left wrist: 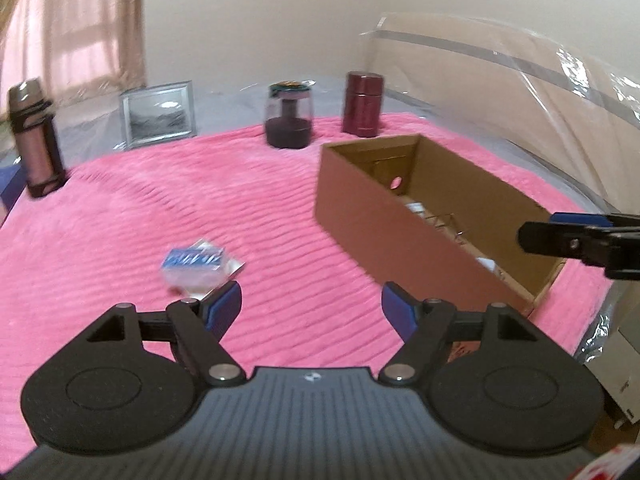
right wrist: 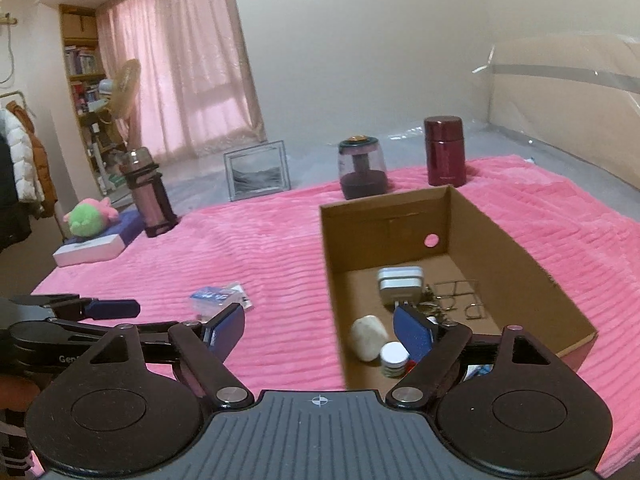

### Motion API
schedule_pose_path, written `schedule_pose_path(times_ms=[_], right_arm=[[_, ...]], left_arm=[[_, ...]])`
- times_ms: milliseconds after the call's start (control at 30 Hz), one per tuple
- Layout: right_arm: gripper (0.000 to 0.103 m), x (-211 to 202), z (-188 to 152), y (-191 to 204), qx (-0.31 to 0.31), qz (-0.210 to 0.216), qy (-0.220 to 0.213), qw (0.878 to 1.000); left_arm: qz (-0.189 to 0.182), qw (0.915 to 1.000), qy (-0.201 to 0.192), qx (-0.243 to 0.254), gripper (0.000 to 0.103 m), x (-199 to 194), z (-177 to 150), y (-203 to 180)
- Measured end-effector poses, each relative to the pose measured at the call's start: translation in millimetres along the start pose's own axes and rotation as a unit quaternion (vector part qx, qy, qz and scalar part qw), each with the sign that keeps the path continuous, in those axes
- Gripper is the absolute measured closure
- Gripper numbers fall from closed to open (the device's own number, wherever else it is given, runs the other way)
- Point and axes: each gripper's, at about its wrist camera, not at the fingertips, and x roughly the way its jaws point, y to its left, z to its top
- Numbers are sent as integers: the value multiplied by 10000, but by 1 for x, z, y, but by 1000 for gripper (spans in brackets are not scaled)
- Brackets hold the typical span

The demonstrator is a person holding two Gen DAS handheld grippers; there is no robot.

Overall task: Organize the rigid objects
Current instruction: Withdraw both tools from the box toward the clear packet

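Sorting of loose hard items into one container, entry as follows. Pink ribbed blanket [right wrist: 280,248]: work surface, soft, so anything flat on it will sink a little under a downward press. Cardboard box [right wrist: 516,264]: open-topped, right of centre, the collection point; it already holds a white charger block [right wrist: 400,284], wire puzzle pieces [right wrist: 460,296], a pale stone [right wrist: 366,338] and a small white-lidded jar [right wrist: 394,358]. Back row, standing upright and apart from one another: pink bottle in a dark carrier [right wrist: 148,196], glass picture frame [right wrist: 258,170], clear domed jar [right wrist: 362,170], maroon flask [right wrist: 444,152]. Left gripper [left wrist: 312,308]: fingers spread wide, holding nothing. Right gripper [right wrist: 320,330]: likewise spread and empty, its right finger hanging over the box interior. Small blue-and-clear packet [left wrist: 200,266]: the only loose item in the open middle of the blanket, lying flat to the left of the box; judged the next piece to collect. It lies just ahead of the left gripper's left fingertip [left wrist: 224,310], off to the left of the gap rather than between the fingers, and whether it touches that pad cannot be told through the blur. Handling note: shift the left gripper leftward to centre the packet, come down low, close across its narrower width on the stiff edges, then lift clear before carrying it over the box wall.
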Motion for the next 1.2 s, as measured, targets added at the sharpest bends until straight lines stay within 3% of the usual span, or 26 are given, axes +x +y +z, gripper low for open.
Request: schedule_pose_path(times_ms=[600, 1200], right_arm=[[23, 19, -18, 50, -318, 331, -55, 9989], [23, 66, -35, 80, -764, 466, 208, 9958]], left_arm=[[401, 9983, 188, -386, 26, -25, -41, 49], [590, 9967, 243, -505, 23, -8, -43, 91]])
